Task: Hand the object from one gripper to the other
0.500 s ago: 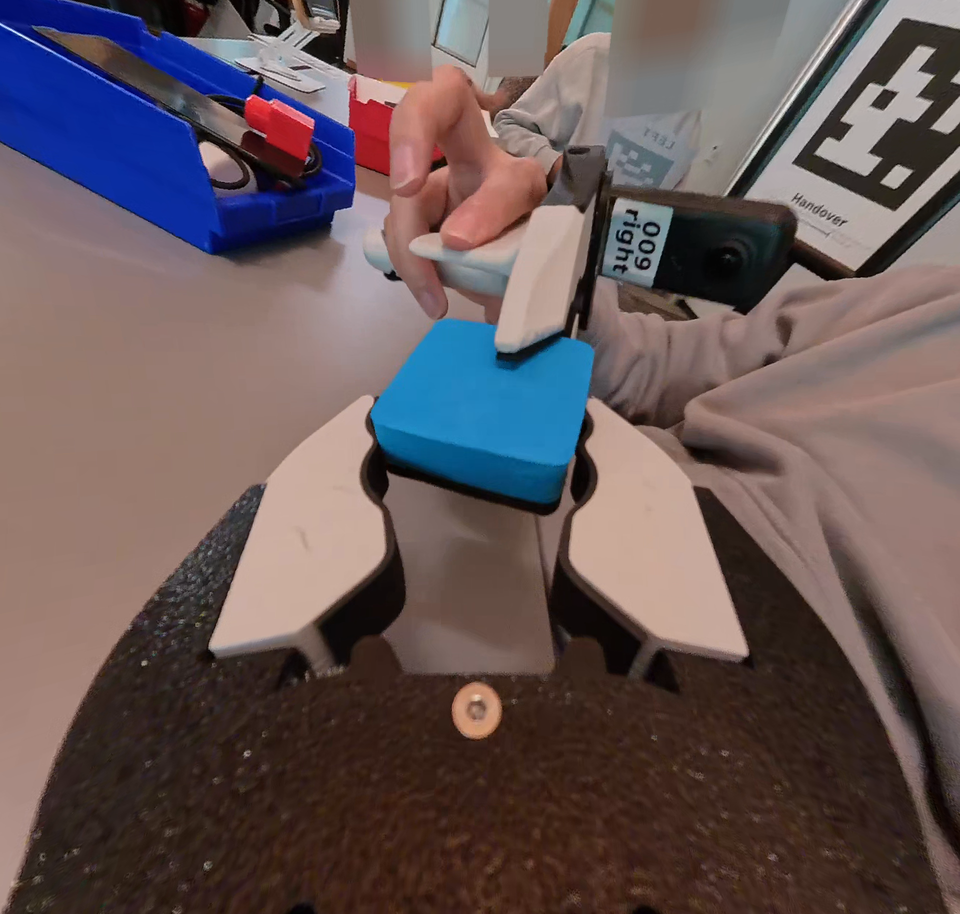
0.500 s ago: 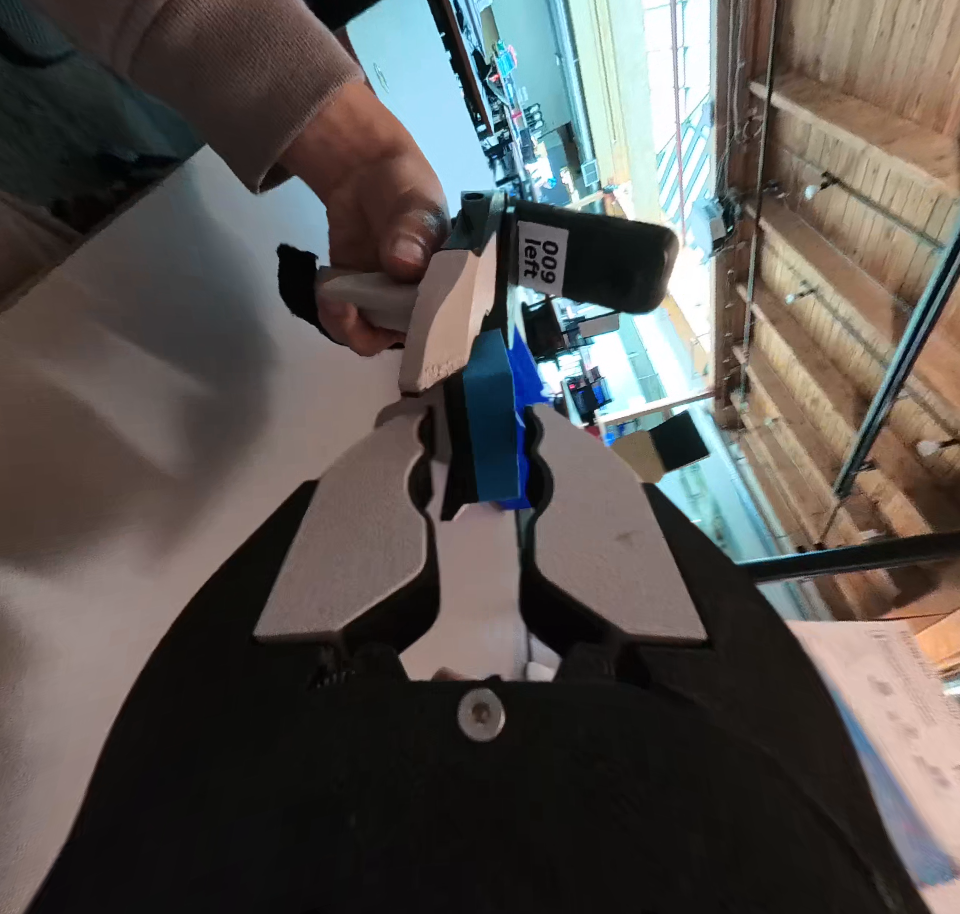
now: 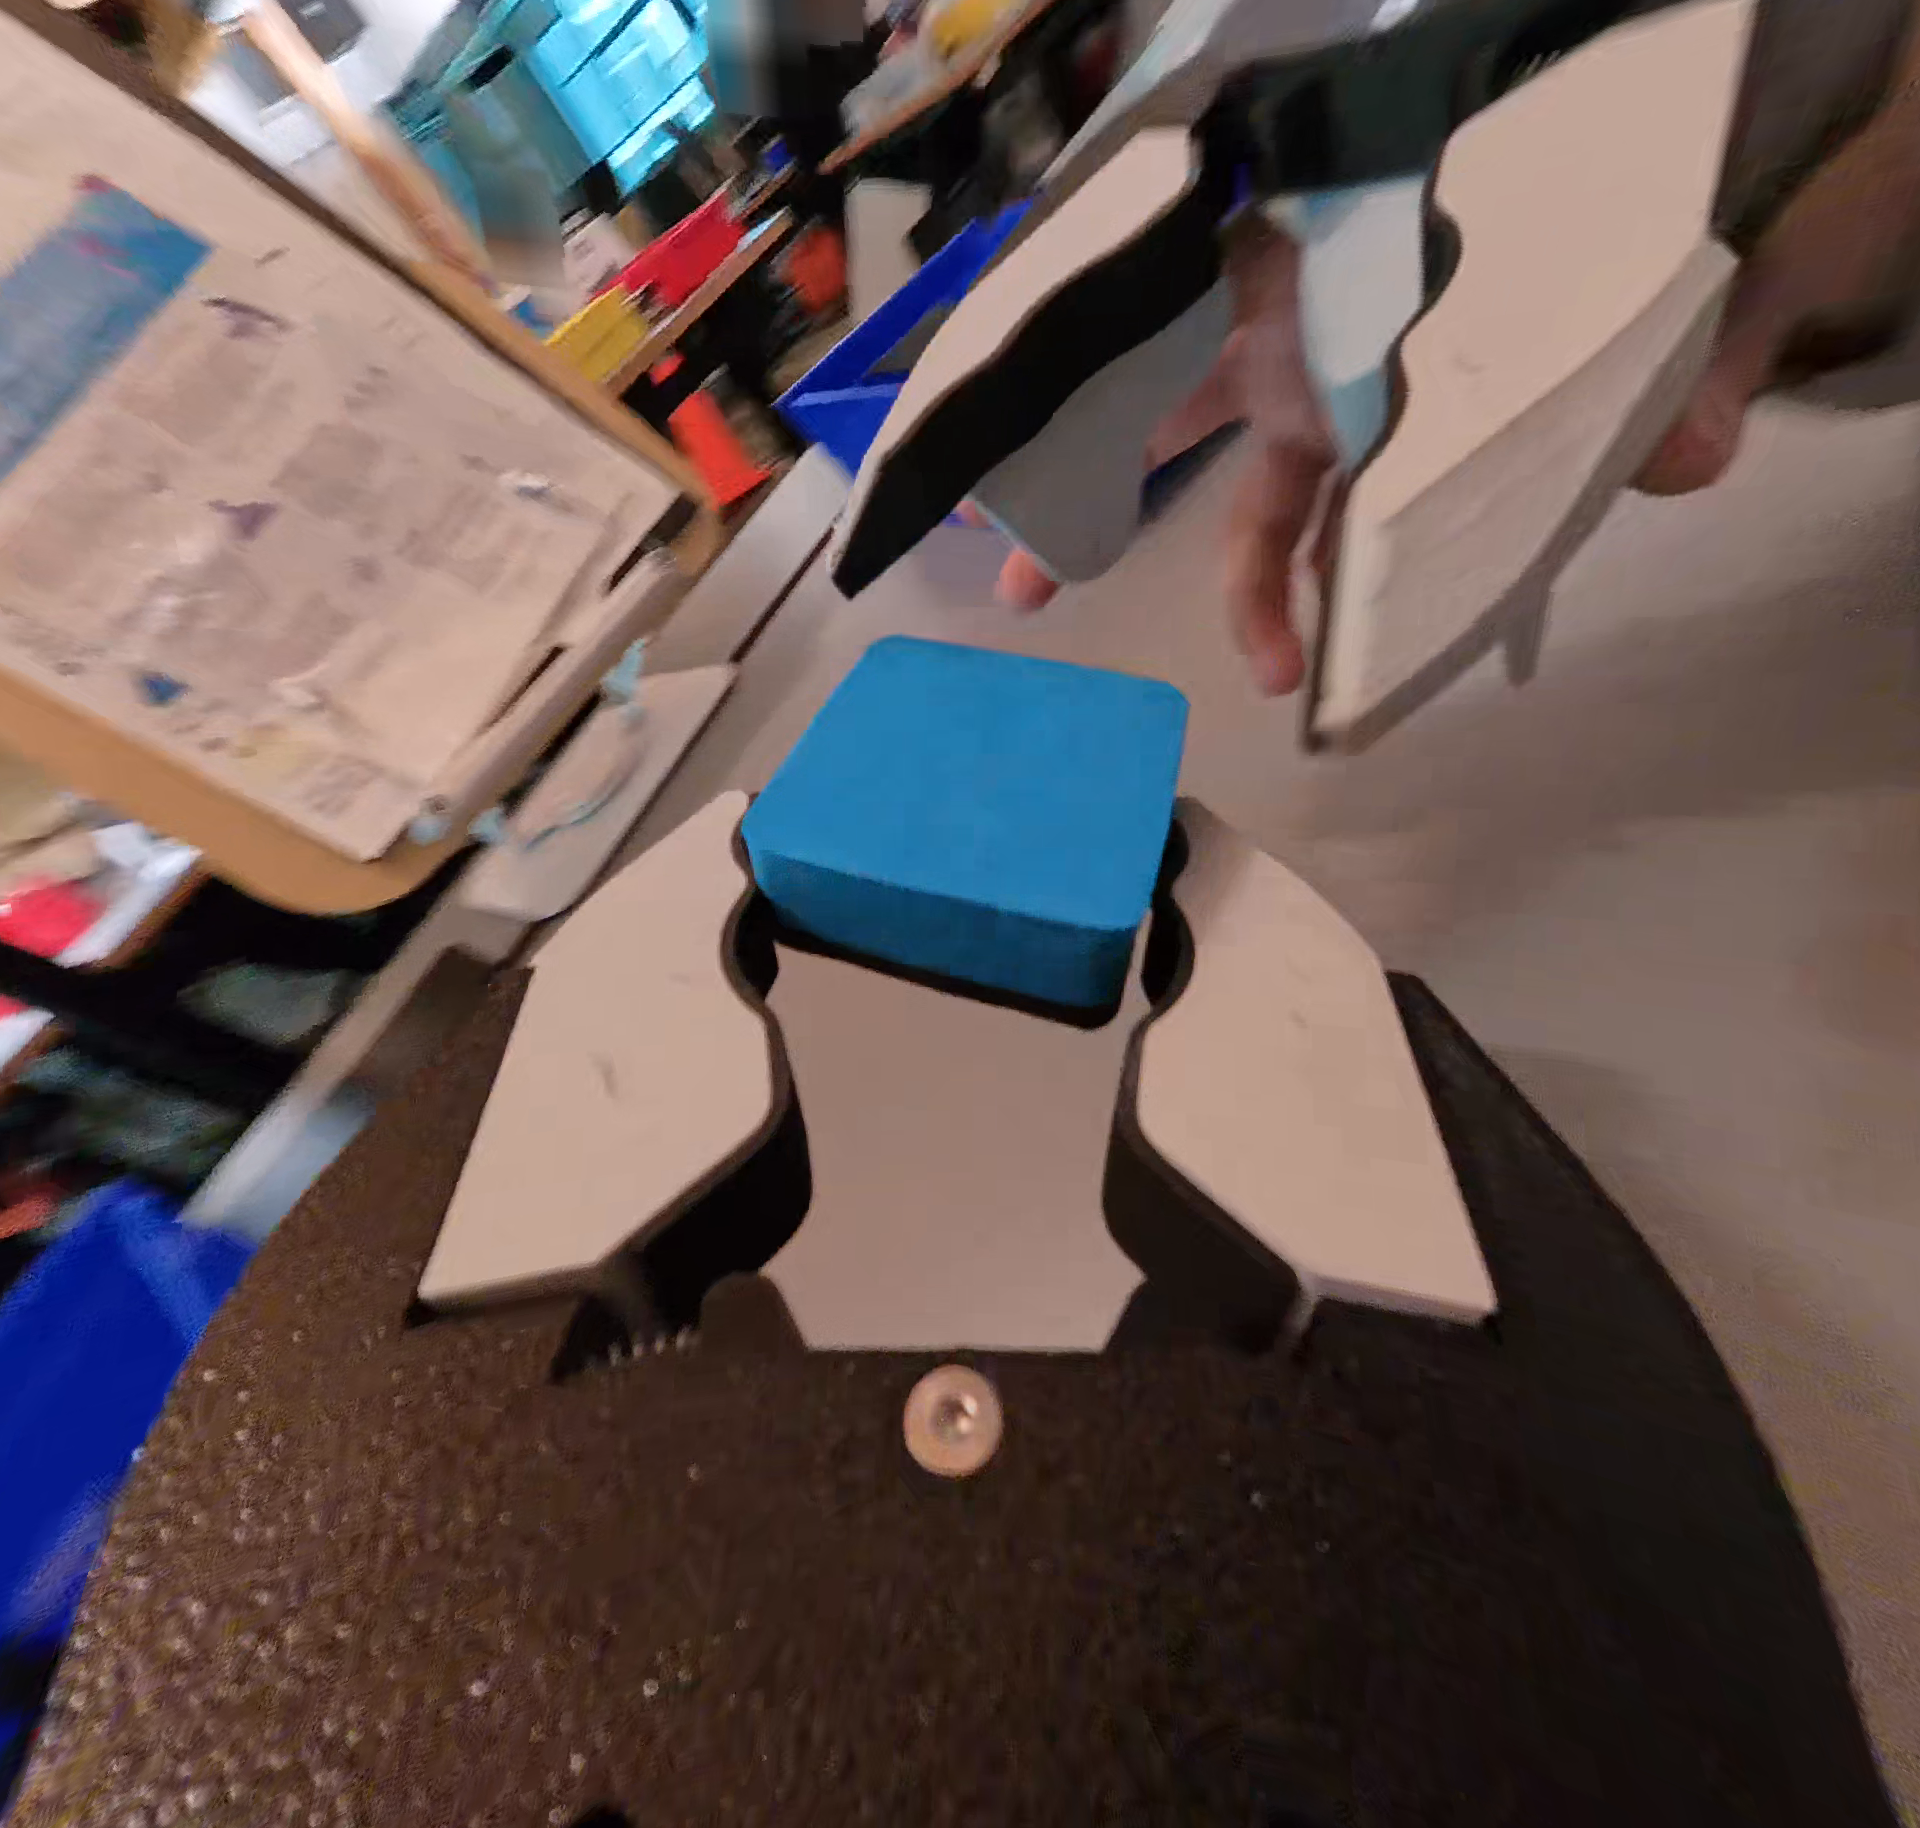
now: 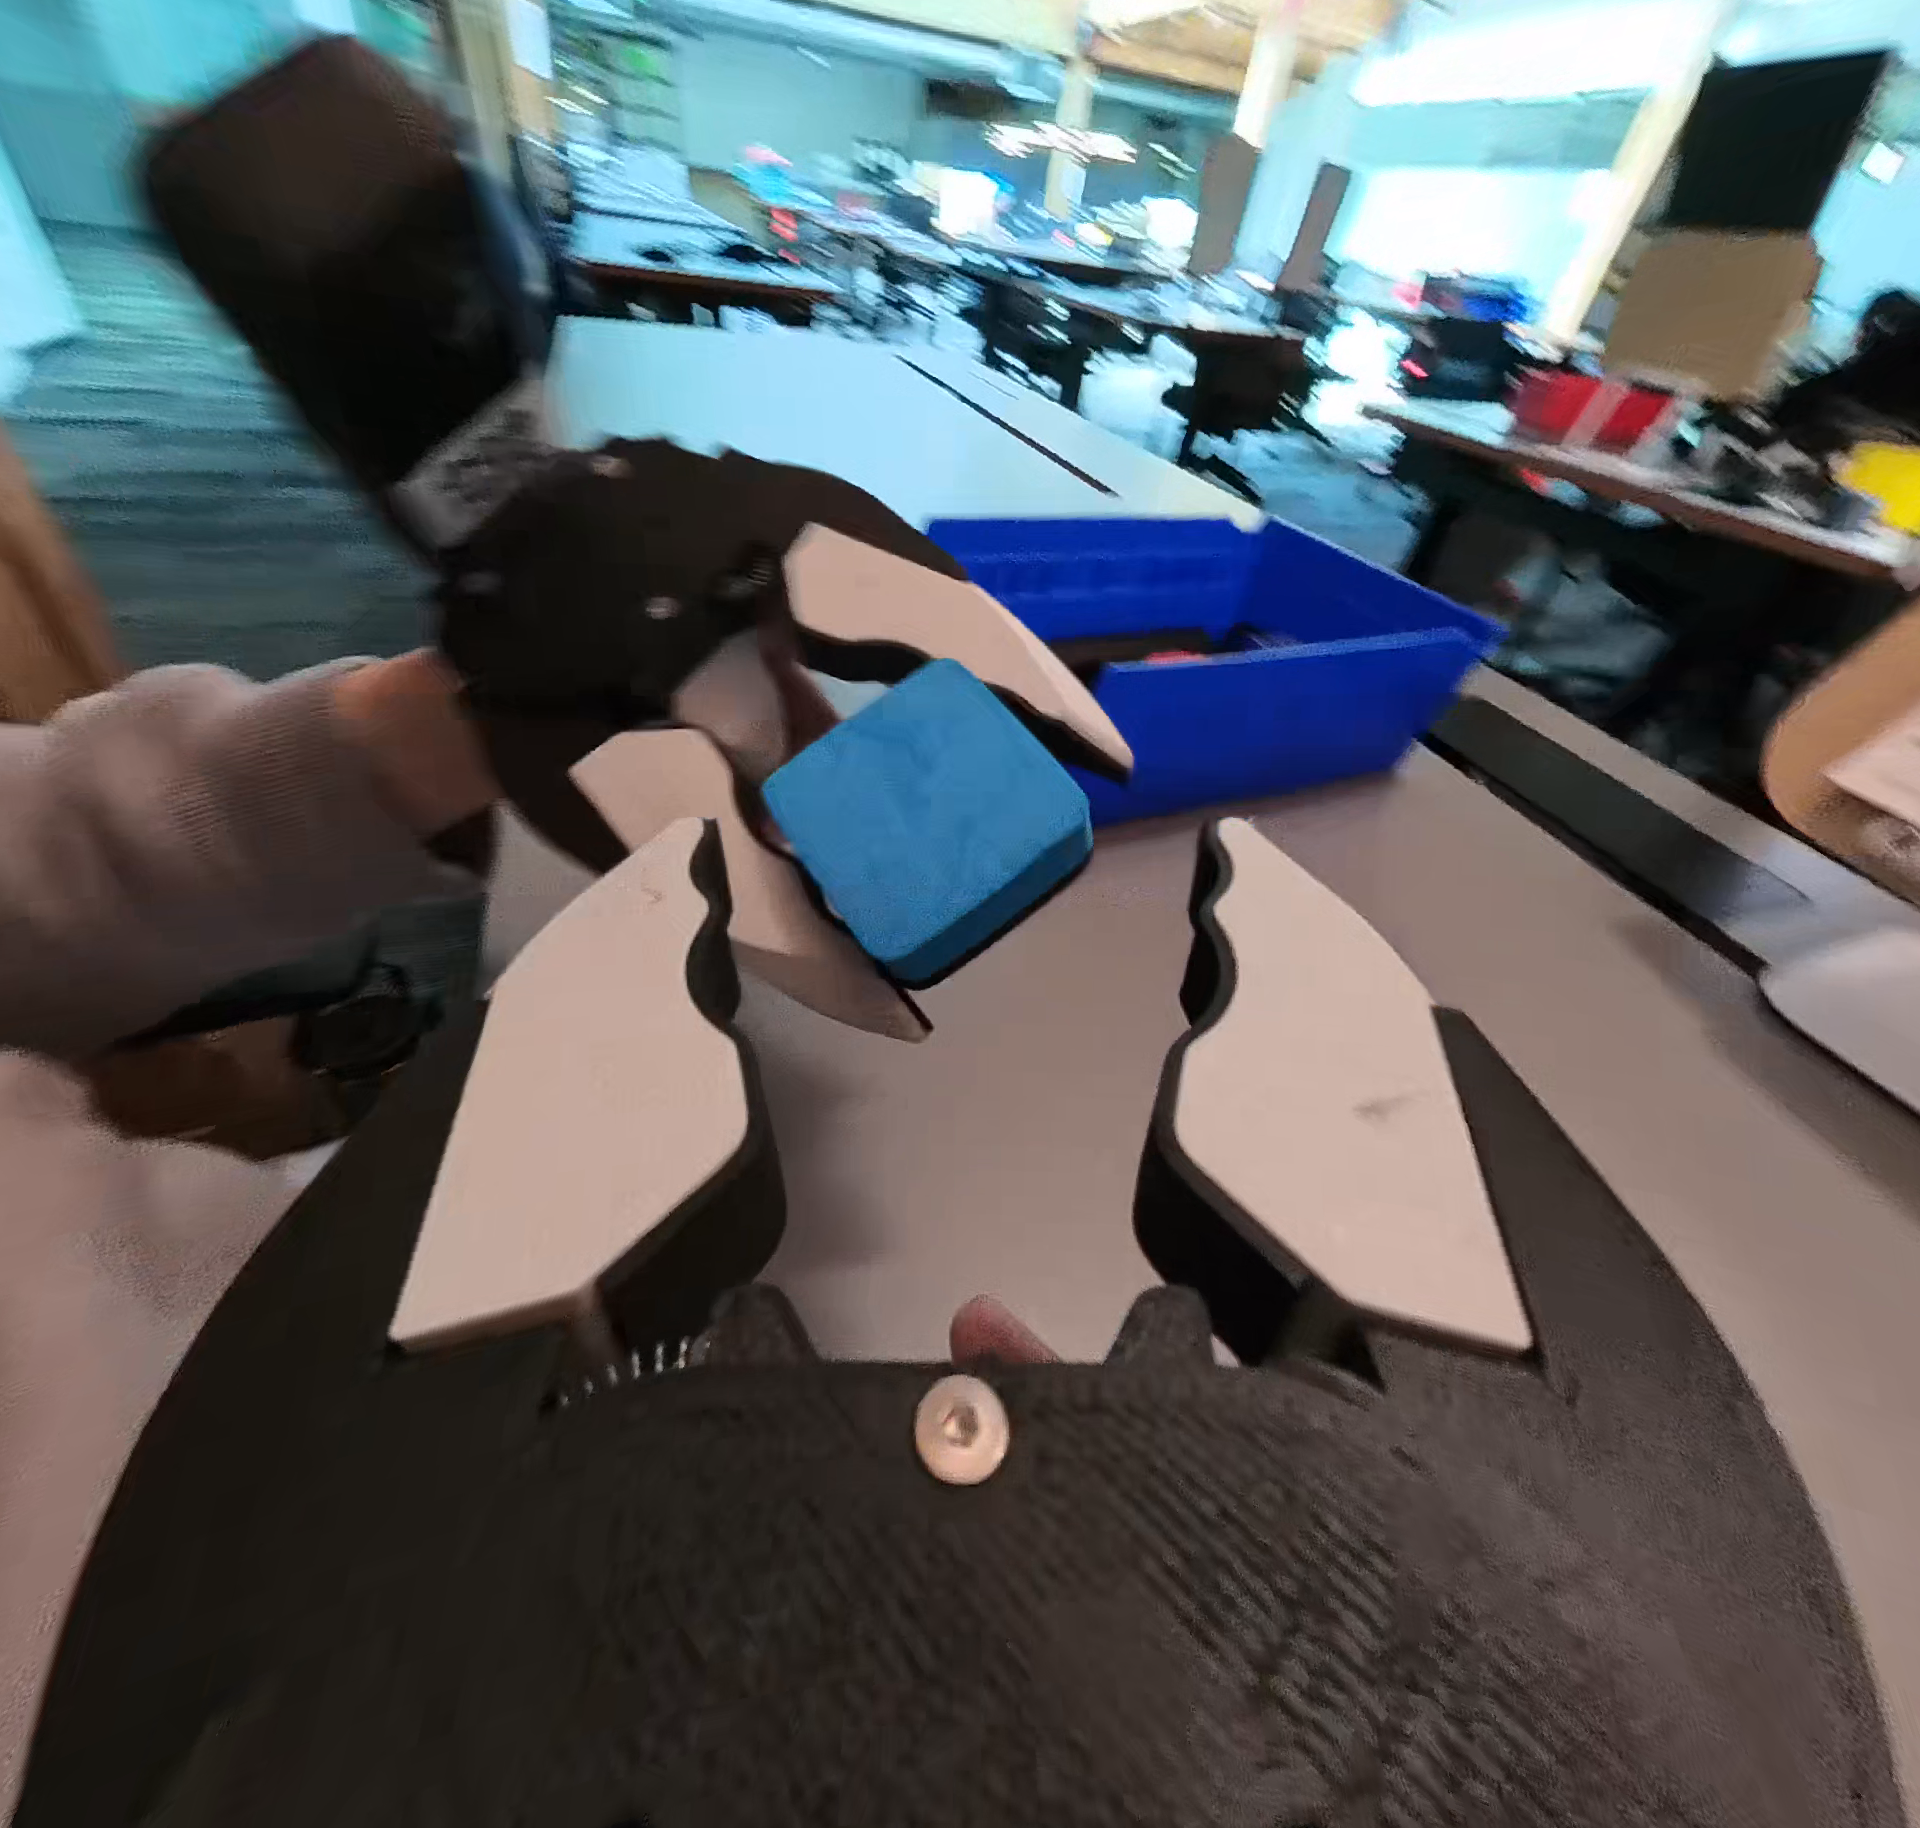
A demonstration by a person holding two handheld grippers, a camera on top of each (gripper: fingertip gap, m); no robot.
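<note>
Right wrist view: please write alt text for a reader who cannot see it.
The left tool grips a blue foam block above a grey table. The right tool is open in front of it, empty. A blue bin sits behind.

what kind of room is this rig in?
Looks like a shared lab or workshop: rows of cluttered workbenches behind, a blue parts bin on the grey table, cardboard boxes farther back.

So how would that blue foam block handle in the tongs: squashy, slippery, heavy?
The blue foam block looks matte, so it probably grips well. Its rounded, thick edges suggest soft and light. The left tongs hold it level, so probably not floppy.
</note>
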